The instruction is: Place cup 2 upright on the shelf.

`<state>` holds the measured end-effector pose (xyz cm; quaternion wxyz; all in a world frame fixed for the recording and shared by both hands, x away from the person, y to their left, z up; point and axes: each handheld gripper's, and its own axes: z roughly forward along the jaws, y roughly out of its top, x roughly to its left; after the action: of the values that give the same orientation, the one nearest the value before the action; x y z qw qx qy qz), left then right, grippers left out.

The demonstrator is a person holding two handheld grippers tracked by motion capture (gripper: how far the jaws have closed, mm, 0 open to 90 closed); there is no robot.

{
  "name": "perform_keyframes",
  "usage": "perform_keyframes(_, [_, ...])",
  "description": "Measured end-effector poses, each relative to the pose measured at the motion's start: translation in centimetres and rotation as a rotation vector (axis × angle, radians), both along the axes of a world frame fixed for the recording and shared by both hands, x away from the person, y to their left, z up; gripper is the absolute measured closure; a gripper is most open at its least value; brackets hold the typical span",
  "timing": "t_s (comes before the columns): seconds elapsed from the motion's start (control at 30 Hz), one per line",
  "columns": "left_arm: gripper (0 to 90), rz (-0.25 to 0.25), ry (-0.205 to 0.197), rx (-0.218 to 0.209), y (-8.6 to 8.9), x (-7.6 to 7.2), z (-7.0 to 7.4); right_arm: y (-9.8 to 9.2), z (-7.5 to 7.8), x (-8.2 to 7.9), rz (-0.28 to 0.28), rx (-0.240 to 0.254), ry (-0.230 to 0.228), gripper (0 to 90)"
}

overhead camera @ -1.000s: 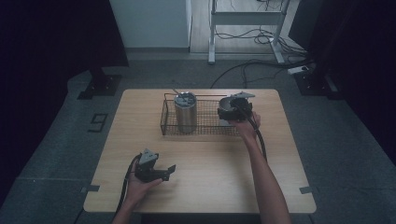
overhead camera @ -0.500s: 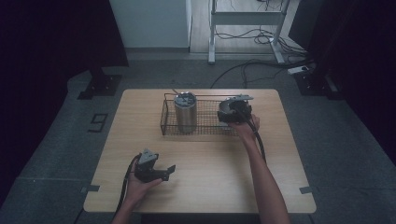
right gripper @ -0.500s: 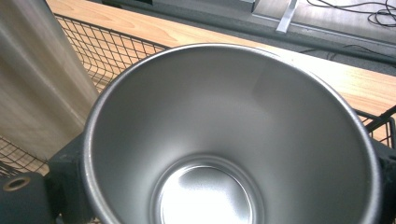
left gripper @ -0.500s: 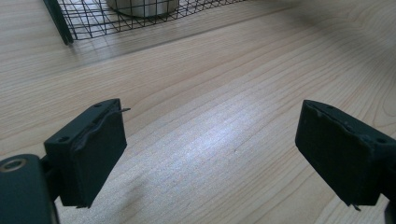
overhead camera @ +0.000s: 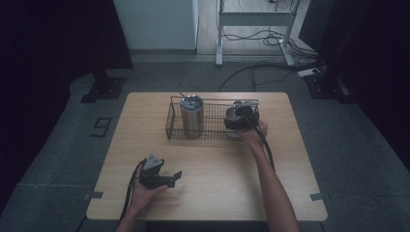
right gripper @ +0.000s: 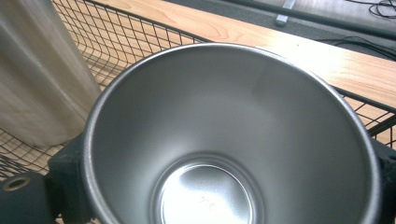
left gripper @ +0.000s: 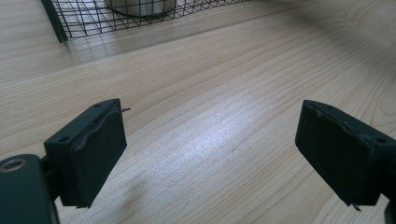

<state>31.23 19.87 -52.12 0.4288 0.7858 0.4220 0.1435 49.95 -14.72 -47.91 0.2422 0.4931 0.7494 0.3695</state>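
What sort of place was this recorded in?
Probably a lab or recording studio, not a home. A lone wooden table stands on grey carpet, dark curtains hang at the sides, and loose cables trail under a metal frame behind it.

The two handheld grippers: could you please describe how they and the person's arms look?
Both are black. The left gripper carries a grey three-cornered plate and has blocky rectangular pads, with a black cable trailing back. The right gripper trails a black cable along the forearm. Both forearms are bare, without sleeves.
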Motion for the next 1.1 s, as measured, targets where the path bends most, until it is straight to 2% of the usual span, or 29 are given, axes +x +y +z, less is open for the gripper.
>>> perform_keyframes(0.6, [8.8,-0.002,0.003,-0.001,0.0,0.0,0.0,0.4,-0.5,0.0,-0.014,-0.046,0.045,6.5])
perform_keyframes(0.7, [8.8,-0.004,0.003,-0.001,-0.1,0.0,0.0,0.5,-0.8,0.0,-0.018,-0.069,0.053,6.5])
perform_keyframes(0.77, [8.8,-0.004,0.003,-0.001,-0.1,0.0,0.0,0.4,-1.1,0.1,-0.021,-0.064,0.071,6.4])
perform_keyframes(0.8, [8.8,-0.004,0.003,-0.001,-0.1,0.0,0.0,0.1,-1.2,0.1,-0.031,-0.038,0.071,6.5])
perform_keyframes(0.83, [8.8,-0.004,0.003,-0.001,-0.1,0.0,0.0,0.0,-1.2,0.1,-0.029,-0.034,0.074,6.4])
perform_keyframes(1.1, [8.8,-0.008,0.004,0.0,-0.2,0.0,0.0,-0.1,-1.1,0.0,-0.025,-0.055,0.103,4.6])
